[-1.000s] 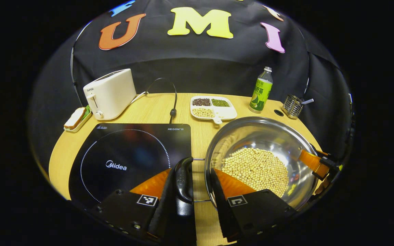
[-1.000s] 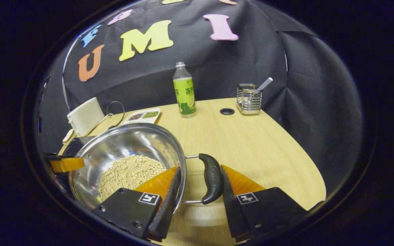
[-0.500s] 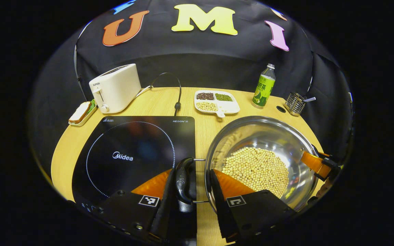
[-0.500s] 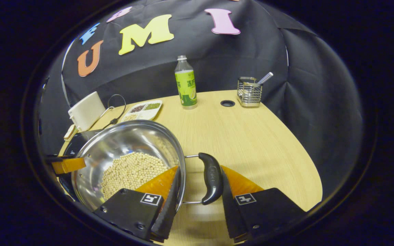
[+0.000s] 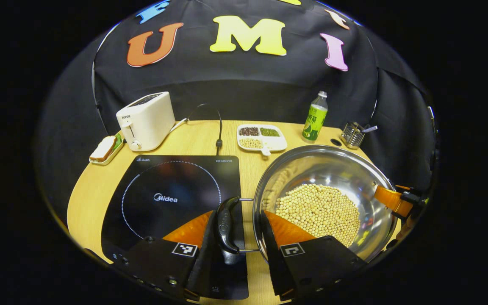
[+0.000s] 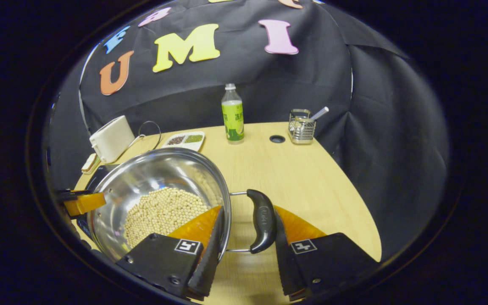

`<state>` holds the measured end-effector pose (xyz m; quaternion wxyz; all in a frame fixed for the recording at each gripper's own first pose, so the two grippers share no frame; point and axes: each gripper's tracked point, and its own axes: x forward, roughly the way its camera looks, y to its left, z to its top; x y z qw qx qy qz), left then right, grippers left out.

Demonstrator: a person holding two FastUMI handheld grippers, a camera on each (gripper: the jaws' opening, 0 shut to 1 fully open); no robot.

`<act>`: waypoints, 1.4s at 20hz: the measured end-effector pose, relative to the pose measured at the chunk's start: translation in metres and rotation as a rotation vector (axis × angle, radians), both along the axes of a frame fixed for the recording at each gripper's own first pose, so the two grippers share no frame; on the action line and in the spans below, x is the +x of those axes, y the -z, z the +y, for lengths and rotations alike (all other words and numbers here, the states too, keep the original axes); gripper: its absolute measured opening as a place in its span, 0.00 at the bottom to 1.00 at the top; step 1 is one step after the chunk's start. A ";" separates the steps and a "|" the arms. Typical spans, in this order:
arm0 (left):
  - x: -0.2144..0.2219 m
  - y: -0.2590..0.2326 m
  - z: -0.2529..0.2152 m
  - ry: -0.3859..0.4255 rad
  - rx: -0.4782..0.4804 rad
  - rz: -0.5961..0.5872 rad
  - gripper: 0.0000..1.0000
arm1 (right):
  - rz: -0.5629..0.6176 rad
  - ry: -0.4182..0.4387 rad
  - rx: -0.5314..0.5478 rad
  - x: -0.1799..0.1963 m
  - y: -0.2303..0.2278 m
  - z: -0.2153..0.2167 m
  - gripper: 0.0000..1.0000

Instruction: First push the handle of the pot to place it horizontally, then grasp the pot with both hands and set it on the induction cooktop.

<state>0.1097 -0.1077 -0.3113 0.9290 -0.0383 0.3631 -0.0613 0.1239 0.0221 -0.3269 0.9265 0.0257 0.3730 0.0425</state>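
Observation:
A steel pot holding soybeans hangs between my two grippers. My left gripper is shut on the pot's left side, one finger outside the black handle and the other inside the pot wall. My right gripper grips the opposite side the same way, around the other black handle. It also shows at the pot's far rim in the left gripper view. The black induction cooktop lies to the left, its right edge under the left handle.
At the back of the wooden table stand a white toaster, a small dish with bread, a divided tray of beans, a green bottle and a wire holder. A black cable runs behind the cooktop.
Both grippers have carried the pot leftward; the cooktop's right edge now lies under the left handle. The grips on the handles are unchanged.

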 end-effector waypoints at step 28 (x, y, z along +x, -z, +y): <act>0.033 -0.126 0.201 -0.241 -0.032 -0.210 0.55 | -0.116 -0.142 0.121 0.038 -0.123 0.213 0.63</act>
